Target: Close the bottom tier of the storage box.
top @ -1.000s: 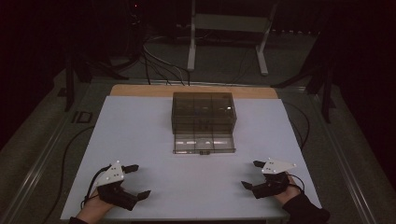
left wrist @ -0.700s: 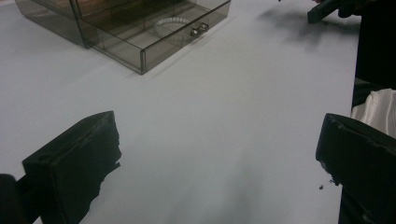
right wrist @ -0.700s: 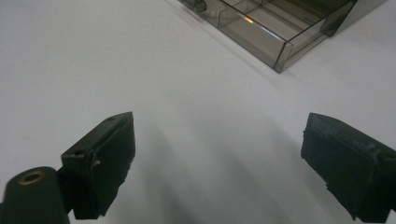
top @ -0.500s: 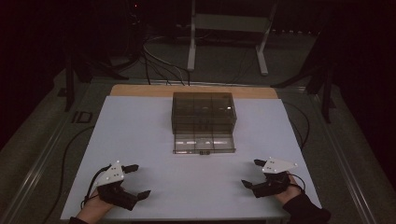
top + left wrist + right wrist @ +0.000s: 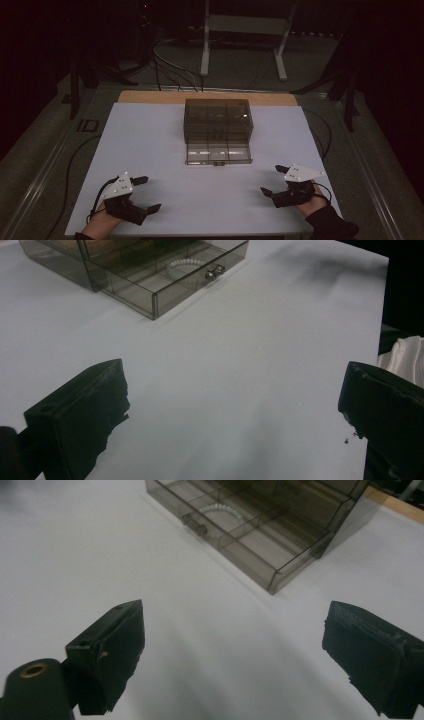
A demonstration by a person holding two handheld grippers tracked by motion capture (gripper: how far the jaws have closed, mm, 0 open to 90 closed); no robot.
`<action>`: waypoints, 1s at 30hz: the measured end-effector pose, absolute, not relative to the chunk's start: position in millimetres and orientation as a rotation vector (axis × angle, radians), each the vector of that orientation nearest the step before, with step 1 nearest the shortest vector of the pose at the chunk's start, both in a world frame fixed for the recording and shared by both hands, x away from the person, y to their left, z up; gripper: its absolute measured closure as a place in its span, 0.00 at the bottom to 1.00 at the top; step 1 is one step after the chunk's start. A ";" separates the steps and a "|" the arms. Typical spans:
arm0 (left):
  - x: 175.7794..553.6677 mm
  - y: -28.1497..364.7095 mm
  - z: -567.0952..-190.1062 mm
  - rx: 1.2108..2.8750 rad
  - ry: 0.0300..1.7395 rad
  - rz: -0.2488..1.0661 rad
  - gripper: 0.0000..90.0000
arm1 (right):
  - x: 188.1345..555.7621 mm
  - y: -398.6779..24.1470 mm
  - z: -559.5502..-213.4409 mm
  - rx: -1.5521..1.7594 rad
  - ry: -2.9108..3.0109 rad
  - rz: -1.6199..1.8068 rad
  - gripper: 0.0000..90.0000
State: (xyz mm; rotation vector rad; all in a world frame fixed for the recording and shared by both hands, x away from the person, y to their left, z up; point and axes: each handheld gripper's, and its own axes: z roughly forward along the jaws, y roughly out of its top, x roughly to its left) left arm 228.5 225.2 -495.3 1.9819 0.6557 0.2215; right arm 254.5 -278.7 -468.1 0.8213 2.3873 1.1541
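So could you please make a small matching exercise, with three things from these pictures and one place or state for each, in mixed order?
Things:
1. drawer
2. bead bracelet
3. left gripper

Places or states:
a. open, near the table's front edge
b. pulled out of the clear box
c. lying inside a drawer compartment

Pairs: 1-b, 2-c, 3-a

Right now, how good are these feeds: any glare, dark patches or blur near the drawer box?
High view: room dark, white table evenly lit, drawer box dim but readable. Left gripper view: sharp on the bead bracelet; soft shadow top right. Right gripper view: near jaws slightly soft, no glare.
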 end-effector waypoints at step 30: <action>228.2 225.3 -495.3 1.982 0.653 0.221 0.00 | 276.6 -239.3 -431.8 0.741 2.311 1.178 0.12</action>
